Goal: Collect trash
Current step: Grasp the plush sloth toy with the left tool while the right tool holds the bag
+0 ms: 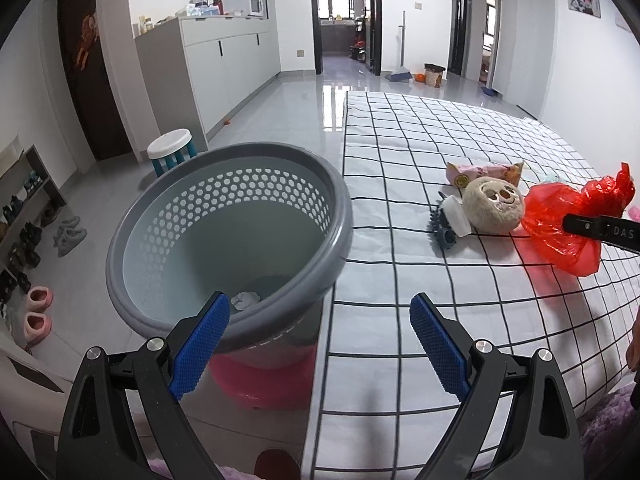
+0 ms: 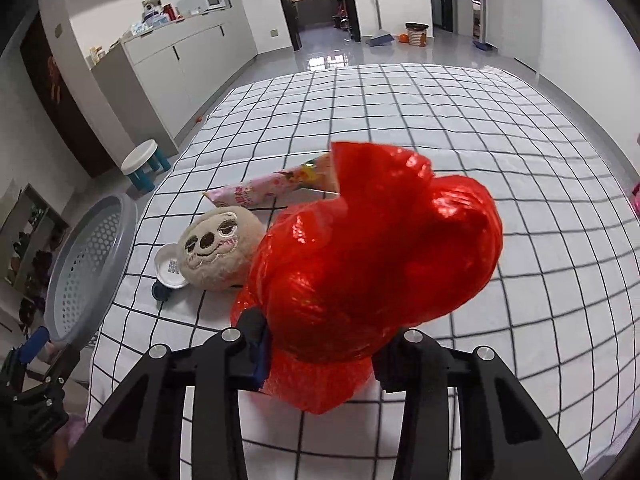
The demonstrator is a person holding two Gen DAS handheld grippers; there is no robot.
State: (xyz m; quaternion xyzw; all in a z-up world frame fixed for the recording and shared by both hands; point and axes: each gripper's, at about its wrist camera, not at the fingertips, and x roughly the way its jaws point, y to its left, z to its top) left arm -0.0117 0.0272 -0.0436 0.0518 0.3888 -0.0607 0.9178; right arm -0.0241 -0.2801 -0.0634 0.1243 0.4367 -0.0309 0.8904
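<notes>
A grey perforated basket (image 1: 224,248) stands beside the bed's left edge, with a crumpled white scrap (image 1: 245,300) at its bottom; it also shows in the right wrist view (image 2: 88,264). My left gripper (image 1: 320,344) is open and empty, just in front of the basket's near rim. My right gripper (image 2: 320,354) is shut on a crumpled red plastic bag (image 2: 372,256), held above the checked bed sheet (image 2: 400,100); the bag also shows in the left wrist view (image 1: 568,224). A pink snack wrapper (image 2: 260,192), a white lid (image 2: 170,268) and a dark comb (image 1: 442,228) lie on the bed.
A round beige plush face (image 2: 216,248) lies on the bed next to the lid. A pink tub (image 1: 256,376) sits under the basket. A white-and-blue stool (image 1: 172,148), shoe shelves (image 1: 24,208) and slippers (image 1: 38,312) are on the floor to the left.
</notes>
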